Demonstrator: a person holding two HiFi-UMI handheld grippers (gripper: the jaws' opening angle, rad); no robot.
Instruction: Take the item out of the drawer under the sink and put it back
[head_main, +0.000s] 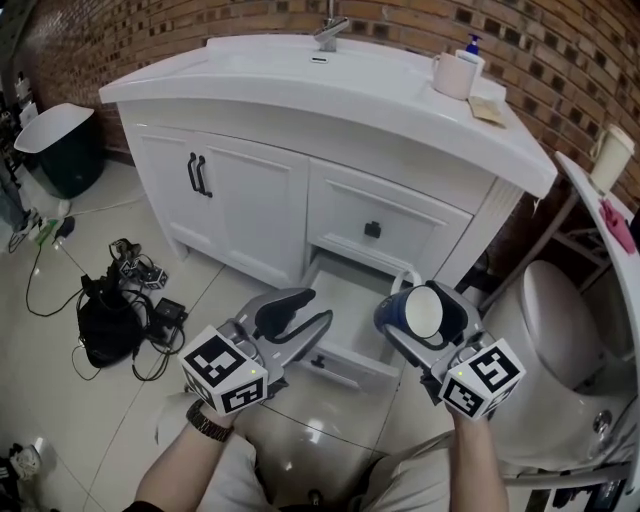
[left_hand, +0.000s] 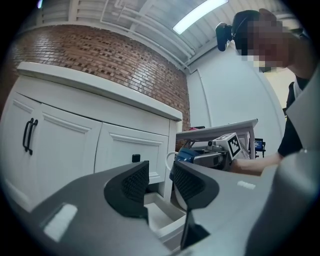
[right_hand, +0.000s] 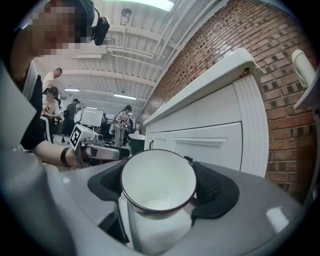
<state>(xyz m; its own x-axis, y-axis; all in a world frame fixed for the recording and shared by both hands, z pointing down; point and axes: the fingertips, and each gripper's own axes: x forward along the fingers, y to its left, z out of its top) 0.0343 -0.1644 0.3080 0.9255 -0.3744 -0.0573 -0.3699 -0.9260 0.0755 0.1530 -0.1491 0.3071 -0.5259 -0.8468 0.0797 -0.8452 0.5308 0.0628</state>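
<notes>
A blue mug with a white inside lies on its side between the pads of my right gripper, which is shut on it. The mug hangs over the right end of the open lower drawer of the white sink cabinet. In the right gripper view the mug's mouth faces the camera and fills the gap of the right gripper. My left gripper hovers over the drawer's left part, open, with nothing between its pads. In the left gripper view the left gripper shows a narrow gap, and the drawer lies below it.
The upper drawer with a black knob is closed, as are the cabinet doors. A toilet stands close on the right. A black bag with cables lies on the floor at left. A white cup sits on the counter.
</notes>
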